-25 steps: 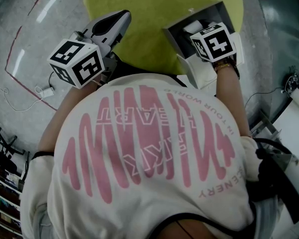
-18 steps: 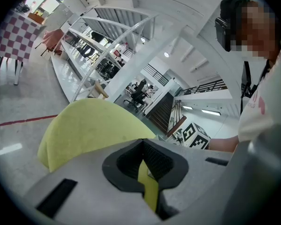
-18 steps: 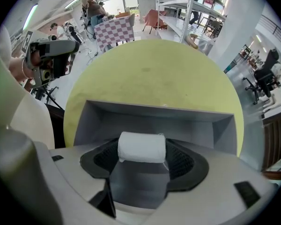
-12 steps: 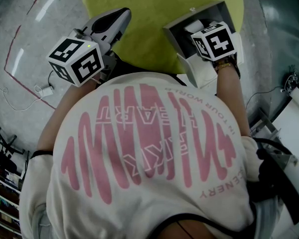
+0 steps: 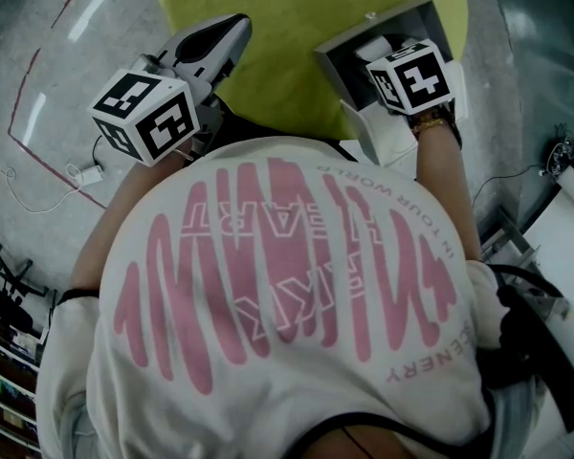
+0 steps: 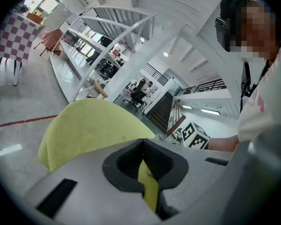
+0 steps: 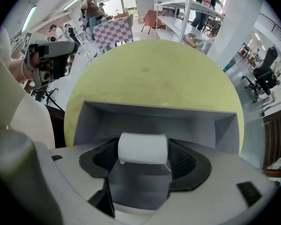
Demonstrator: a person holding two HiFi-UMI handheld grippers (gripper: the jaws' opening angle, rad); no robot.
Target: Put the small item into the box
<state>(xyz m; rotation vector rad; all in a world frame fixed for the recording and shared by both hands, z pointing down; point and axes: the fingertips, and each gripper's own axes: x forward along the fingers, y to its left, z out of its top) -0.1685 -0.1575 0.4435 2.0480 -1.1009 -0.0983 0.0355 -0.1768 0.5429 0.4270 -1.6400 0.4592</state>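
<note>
A white roll [image 7: 143, 149], the small item, sits between the pads of my right gripper [image 7: 143, 154]. The gripper points straight down into the open grey box [image 7: 154, 118]. Its jaws have just been opening a little, and the pads still touch the roll's two ends. In the head view the right gripper [image 5: 378, 50] is over the box [image 5: 402, 15], mostly hidden under its marker cube, with the roll [image 5: 371, 50] just showing. My left gripper [image 5: 237, 29] hovers over the left edge of the yellow-green round table [image 5: 297, 27]. Its jaws are shut with nothing in them [image 6: 143, 143].
The box stands at the table's right edge, with a white flap [image 5: 387, 137] hanging toward the person. The person's white, pink-printed shirt fills the lower head view. A red line and a white plug [image 5: 86, 174] with its cable lie on the floor at left. Equipment stands at right [image 5: 569, 189].
</note>
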